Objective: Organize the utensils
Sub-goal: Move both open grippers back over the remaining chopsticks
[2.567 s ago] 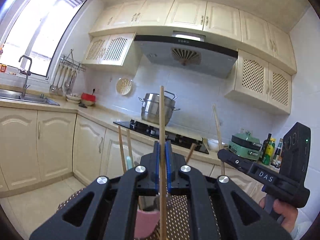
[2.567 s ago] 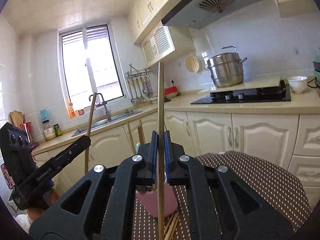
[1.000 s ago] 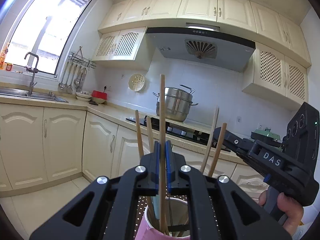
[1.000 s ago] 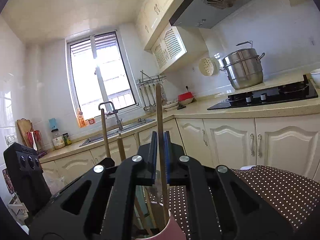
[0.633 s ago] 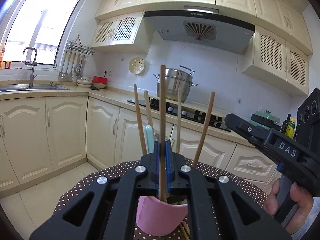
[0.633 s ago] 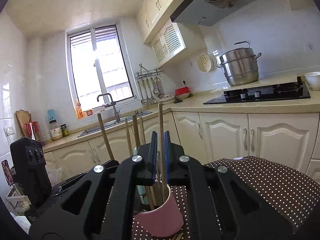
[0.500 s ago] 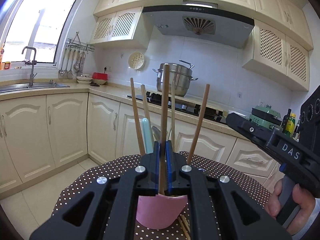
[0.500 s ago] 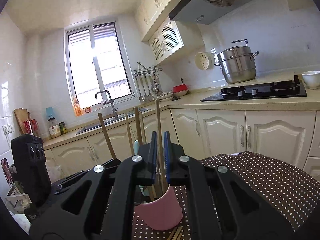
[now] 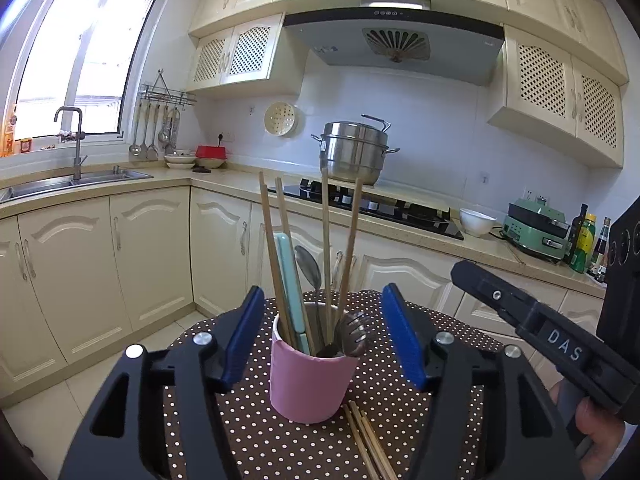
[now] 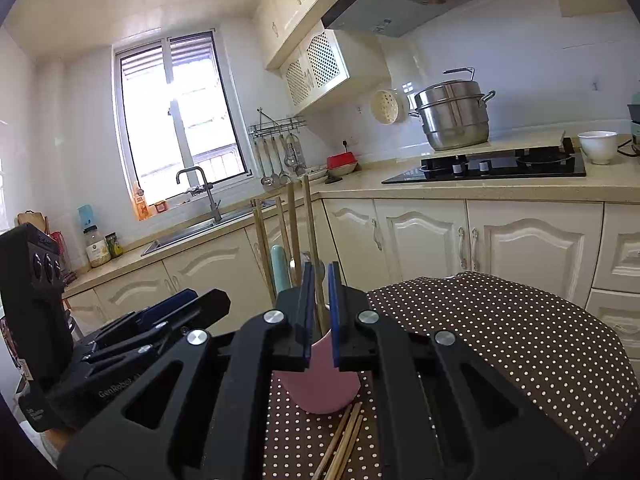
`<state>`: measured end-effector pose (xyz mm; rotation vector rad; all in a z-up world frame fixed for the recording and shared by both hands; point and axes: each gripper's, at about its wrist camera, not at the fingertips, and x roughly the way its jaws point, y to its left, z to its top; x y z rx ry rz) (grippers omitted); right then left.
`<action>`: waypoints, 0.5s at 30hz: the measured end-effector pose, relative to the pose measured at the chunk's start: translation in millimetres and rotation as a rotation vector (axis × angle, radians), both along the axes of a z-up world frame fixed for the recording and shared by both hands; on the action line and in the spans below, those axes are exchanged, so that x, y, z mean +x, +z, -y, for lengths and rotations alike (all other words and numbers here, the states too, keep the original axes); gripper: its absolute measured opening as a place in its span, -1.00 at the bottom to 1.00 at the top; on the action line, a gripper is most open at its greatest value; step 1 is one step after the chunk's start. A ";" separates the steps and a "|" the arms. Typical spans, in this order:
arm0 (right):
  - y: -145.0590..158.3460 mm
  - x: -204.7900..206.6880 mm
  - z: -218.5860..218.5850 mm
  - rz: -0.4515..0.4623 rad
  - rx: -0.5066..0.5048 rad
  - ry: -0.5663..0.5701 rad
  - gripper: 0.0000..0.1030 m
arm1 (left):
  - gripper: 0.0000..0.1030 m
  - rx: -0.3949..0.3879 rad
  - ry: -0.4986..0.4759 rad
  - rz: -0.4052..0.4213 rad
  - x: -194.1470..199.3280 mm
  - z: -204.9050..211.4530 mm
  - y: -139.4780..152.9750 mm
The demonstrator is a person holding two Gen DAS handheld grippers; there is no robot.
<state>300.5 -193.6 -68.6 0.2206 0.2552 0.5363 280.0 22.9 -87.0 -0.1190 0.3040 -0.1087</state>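
Note:
A pink cup (image 9: 312, 380) stands on a dotted tablecloth (image 9: 260, 440) and holds several wooden chopsticks (image 9: 326, 248), a teal handle, a metal spoon and a slotted spoon. My left gripper (image 9: 320, 336) is open wide, its blue pads on either side of the cup, holding nothing. My right gripper (image 10: 320, 312) is slightly open just in front of the cup (image 10: 320, 388); a chopstick (image 10: 310, 232) standing in the cup shows in the narrow gap, apparently loose. Loose chopsticks (image 9: 368, 440) lie on the cloth by the cup's base. The right gripper also shows in the left wrist view (image 9: 520, 312).
The round table's far edge (image 10: 560, 300) faces cream kitchen cabinets. A counter behind carries a hob (image 9: 380, 208), a steel pot (image 9: 354, 152), a white bowl (image 9: 476, 222) and a sink (image 9: 72, 180) at the left.
Both grippers lowered their chopsticks into the cup. The left gripper opened wide and let go of its chopstick. The right gripper's jaws parted slightly and both pulled back from the cup.

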 end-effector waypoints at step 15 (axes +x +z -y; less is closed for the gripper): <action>-16.8 -48.2 5.7 -0.097 -0.110 -0.088 -0.84 | 0.37 0.052 -0.052 -0.156 -37.7 20.8 -11.2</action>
